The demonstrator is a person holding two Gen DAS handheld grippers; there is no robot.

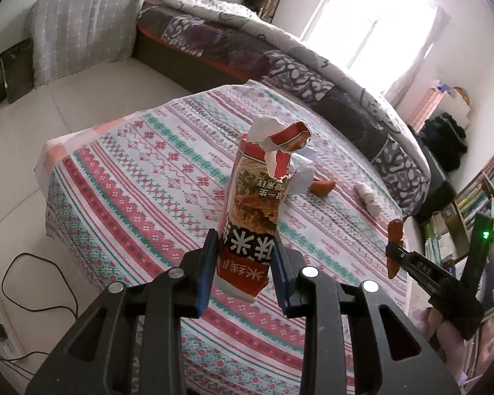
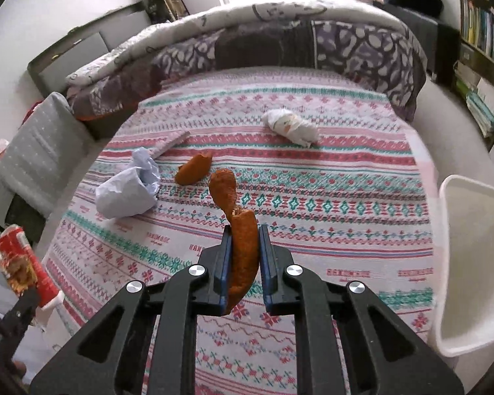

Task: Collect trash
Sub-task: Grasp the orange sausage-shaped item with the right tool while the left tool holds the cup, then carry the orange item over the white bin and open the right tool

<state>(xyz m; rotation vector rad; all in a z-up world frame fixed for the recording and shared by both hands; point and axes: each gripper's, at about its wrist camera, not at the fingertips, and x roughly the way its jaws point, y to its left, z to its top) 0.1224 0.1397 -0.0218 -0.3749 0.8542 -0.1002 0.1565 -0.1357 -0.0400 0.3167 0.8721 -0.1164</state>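
Note:
My left gripper (image 1: 244,240) is shut on a torn red noodle wrapper (image 1: 257,204) and holds it upright above the patterned tablecloth (image 1: 131,177). It also shows at the left edge of the right wrist view (image 2: 19,263). My right gripper (image 2: 244,233) is shut on a curled orange peel (image 2: 238,227), lifted over the table; the peel also shows in the left wrist view (image 1: 395,247). On the cloth lie a second orange peel (image 2: 194,169), a crumpled pale blue paper (image 2: 128,187) and a crumpled white wad (image 2: 291,126).
A white plastic bin (image 2: 474,263) stands at the table's right edge. A bed with a purple quilt (image 2: 280,42) lies behind the table. A grey cushioned chair (image 2: 33,154) is at the left, bookshelves (image 2: 484,33) at the right. Cables (image 1: 33,283) lie on the floor.

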